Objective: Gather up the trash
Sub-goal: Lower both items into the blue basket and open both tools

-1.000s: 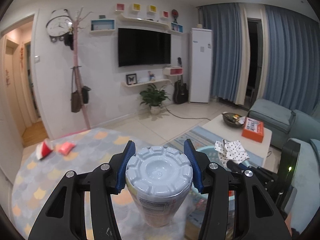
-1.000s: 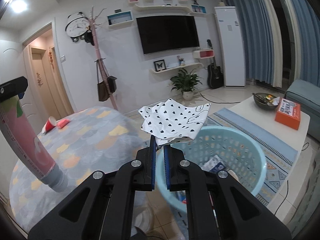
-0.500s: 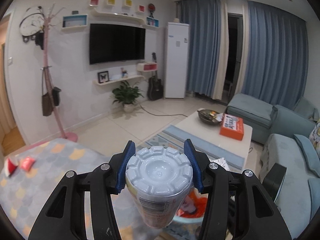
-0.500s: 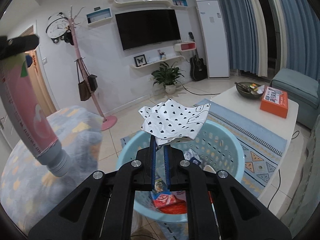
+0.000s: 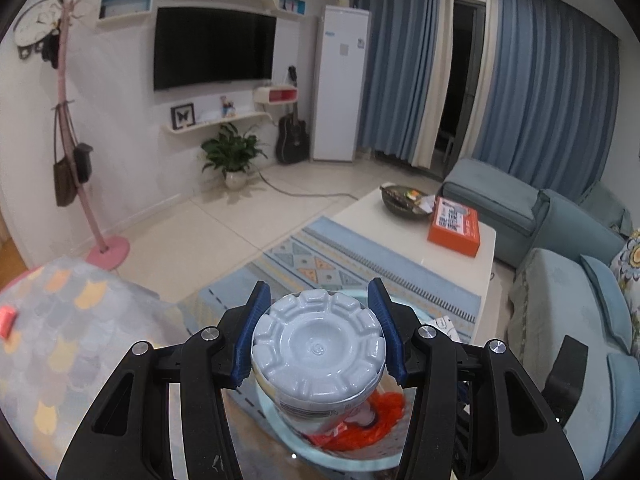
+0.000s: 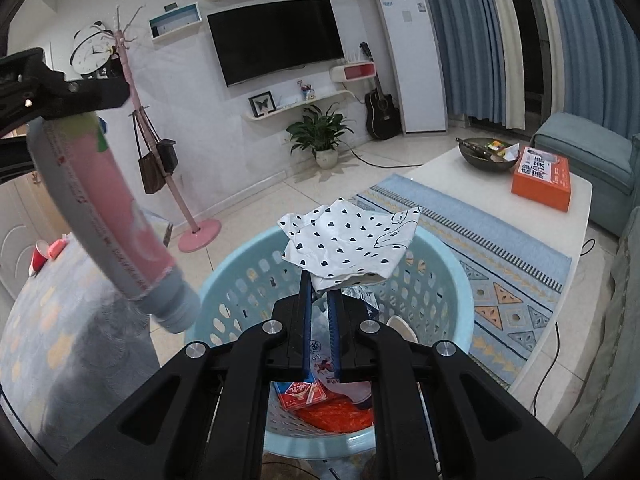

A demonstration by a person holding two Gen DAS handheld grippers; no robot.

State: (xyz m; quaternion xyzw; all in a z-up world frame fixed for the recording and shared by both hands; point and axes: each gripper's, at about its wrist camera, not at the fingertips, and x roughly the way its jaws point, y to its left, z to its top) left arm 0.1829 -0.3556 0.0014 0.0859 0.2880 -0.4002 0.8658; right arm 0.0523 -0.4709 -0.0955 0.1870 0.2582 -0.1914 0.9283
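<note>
A: Landmark is the round pale-blue perforated plastic basket point(image 6: 432, 280). Count the held items.

B: Two. The left gripper point(image 5: 319, 336) has its blue pads pressed on either side of a pink-labelled plastic bottle with a pale ribbed base point(image 5: 318, 354), base toward the lens. In the right view the same bottle point(image 6: 108, 224) hangs neck-down at the basket's left rim. The right gripper point(image 6: 321, 322) has its jaws pinched nearly together on one crumpled white paper printed with black hearts point(image 6: 352, 240), held above the basket's middle.

A: Inside the basket?

B: One red carton point(image 6: 300, 392), some orange plastic point(image 6: 340, 416), white wrappers. The total is hard to make out; the gripper body covers much of it. In the left view the bottle hides most of the basket point(image 5: 280, 432).

A: Further out?

B: Left of the basket, a grey cloth with yellow patches point(image 6: 60, 340) carrying one red cup point(image 6: 37, 258) and one pink packet point(image 6: 57, 249). Right of it, a white low table point(image 6: 560, 224) with one dark bowl point(image 6: 486, 154) and one orange box point(image 6: 544, 176).

A: Change from a second ago?

B: Both grippers have come over the basket. The paper was short of its near rim; the bottle was over the cloth. Both grips unchanged.
</note>
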